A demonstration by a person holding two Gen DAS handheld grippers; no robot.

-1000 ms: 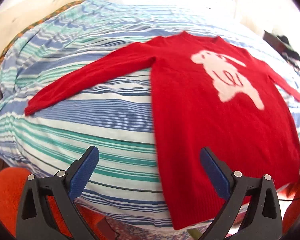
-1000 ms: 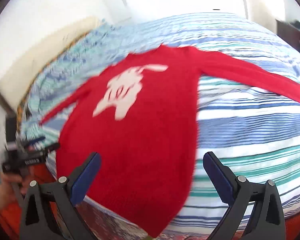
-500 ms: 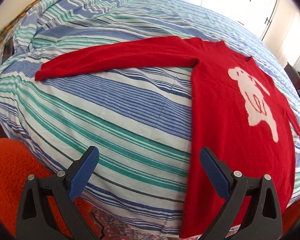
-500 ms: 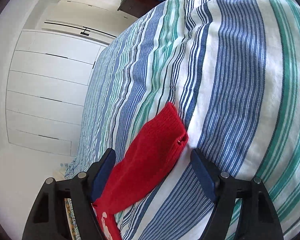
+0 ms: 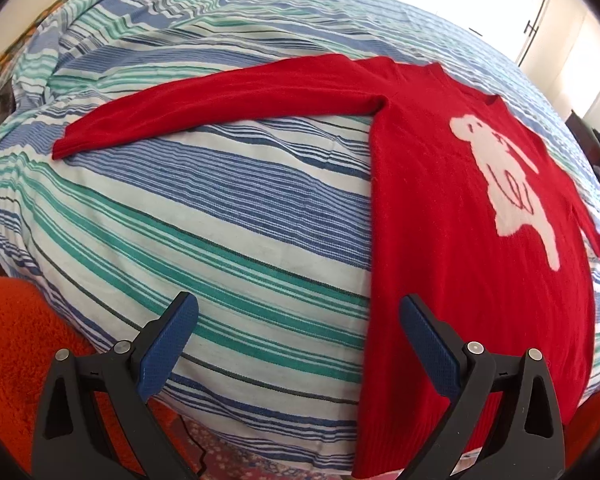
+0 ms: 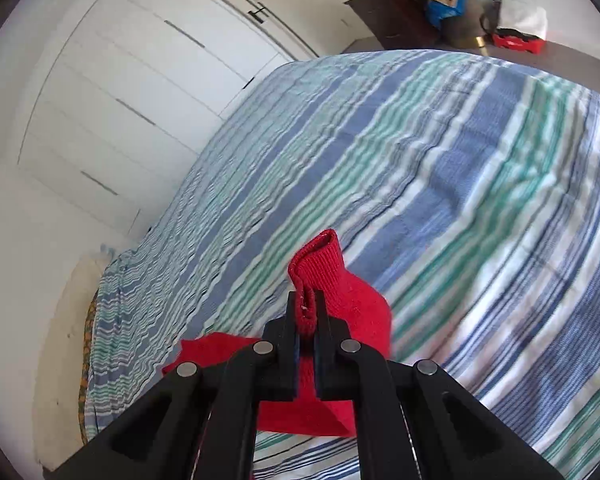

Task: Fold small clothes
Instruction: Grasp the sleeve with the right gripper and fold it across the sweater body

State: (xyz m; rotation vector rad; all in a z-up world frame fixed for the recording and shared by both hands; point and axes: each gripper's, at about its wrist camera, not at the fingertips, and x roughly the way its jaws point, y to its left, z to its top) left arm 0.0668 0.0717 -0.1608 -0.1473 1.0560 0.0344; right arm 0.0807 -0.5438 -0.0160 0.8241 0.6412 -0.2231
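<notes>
Folding has only begun: sweater (image 5: 460,240) lies flat on the bed (image 5: 220,220), right gripper (image 6: 307,312) pinches one cuff (image 6: 320,264), left gripper (image 5: 298,344) waits open.

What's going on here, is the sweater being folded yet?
Just starting. A red sweater with a white animal motif lies flat on a striped bedspread. The right gripper has shut on the cuff of one sleeve and lifted it off the bed. The left gripper hangs open over the bedspread near the sweater's hem, holding nothing. The other sleeve lies stretched out, unfolded.
</notes>
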